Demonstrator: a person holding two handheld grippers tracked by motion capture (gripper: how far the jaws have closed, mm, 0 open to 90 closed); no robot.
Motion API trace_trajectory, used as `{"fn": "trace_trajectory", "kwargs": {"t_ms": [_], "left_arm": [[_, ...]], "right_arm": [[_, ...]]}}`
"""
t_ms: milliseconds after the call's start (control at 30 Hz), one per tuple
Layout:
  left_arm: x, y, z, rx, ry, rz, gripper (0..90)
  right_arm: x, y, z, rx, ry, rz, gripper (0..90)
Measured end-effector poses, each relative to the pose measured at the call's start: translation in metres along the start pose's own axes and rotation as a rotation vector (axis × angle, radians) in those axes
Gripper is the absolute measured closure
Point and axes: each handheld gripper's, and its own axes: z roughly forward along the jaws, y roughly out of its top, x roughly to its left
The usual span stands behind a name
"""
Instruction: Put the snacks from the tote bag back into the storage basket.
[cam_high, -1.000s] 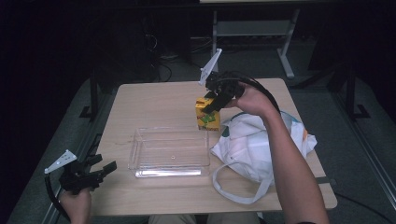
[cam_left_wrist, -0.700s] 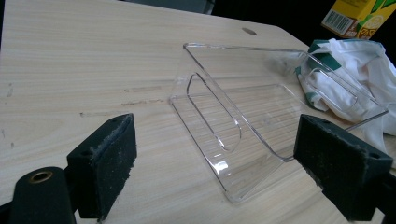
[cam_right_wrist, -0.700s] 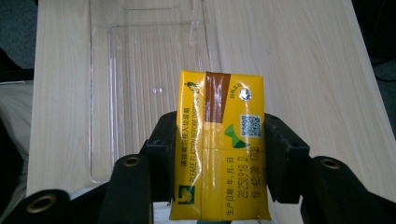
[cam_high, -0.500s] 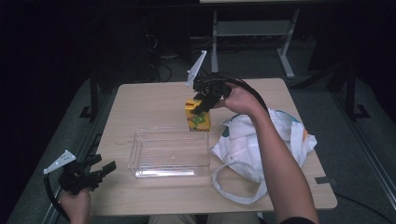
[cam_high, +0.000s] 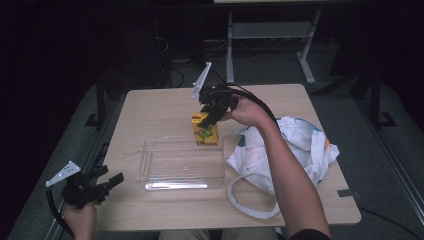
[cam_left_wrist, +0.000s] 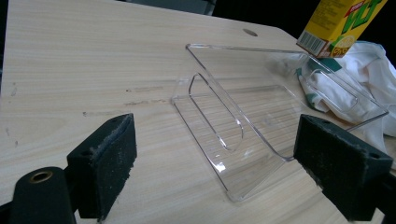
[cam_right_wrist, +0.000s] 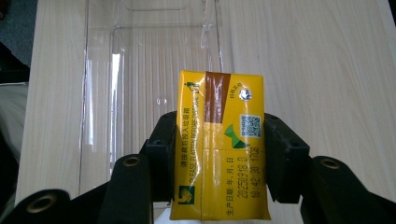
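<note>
Carton (cam_right_wrist: 219, 144) clamped in right tool (cam_right_wrist: 217, 154), its base apparently cut off.

looks like a lab/workshop: bare wooden table (cam_high: 150, 107), dark room, cables (cam_high: 172, 75) on floor, metal bench frame (cam_high: 270, 37) far side

Open tabletop (cam_high: 150, 110) left of the clear tray (cam_high: 165, 170); white bag (cam_high: 295, 145) crowds its right.
</note>
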Motion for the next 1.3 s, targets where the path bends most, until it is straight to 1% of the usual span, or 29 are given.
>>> {"fn": "trace_trajectory", "kwargs": {"t_ms": [33, 333, 533, 733, 933, 1033, 1133, 1300], "left_arm": [[0.000, 0.000, 0.000, -0.001, 0.000, -0.001, 12.7], [0.000, 0.000, 0.000, -0.005, 0.000, -0.002, 12.7], [0.000, 0.000, 0.000, -0.007, -0.001, -0.004, 12.7], [0.000, 0.000, -0.001, -0.007, 0.000, -0.004, 12.7], [0.000, 0.000, -0.001, -0.005, -0.001, -0.002, 12.7], [0.001, 0.000, -0.001, 0.000, 0.000, 0.004, 12.7], [0.000, 0.000, -0.001, -0.008, -0.001, -0.002, 12.7], [0.000, 0.000, -0.001, -0.008, -0.001, -0.001, 12.7]], "right_arm": [[0.000, 0.000, 0.001, 0.005, 0.004, 0.006, 52.3], [-0.001, 0.000, 0.011, -0.002, 0.014, 0.003, 52.3], [-0.002, 0.000, 0.016, 0.006, 0.017, -0.001, 52.3], [-0.003, -0.002, 0.022, 0.012, 0.025, 0.008, 52.3], [-0.004, -0.004, 0.029, 0.010, 0.029, 0.005, 52.3], [-0.003, -0.006, 0.032, 0.016, 0.037, 0.015, 52.3], [-0.004, -0.007, 0.035, 0.019, 0.035, 0.005, 52.3], [-0.004, -0.009, 0.039, 0.020, 0.041, 0.008, 52.3]]}}
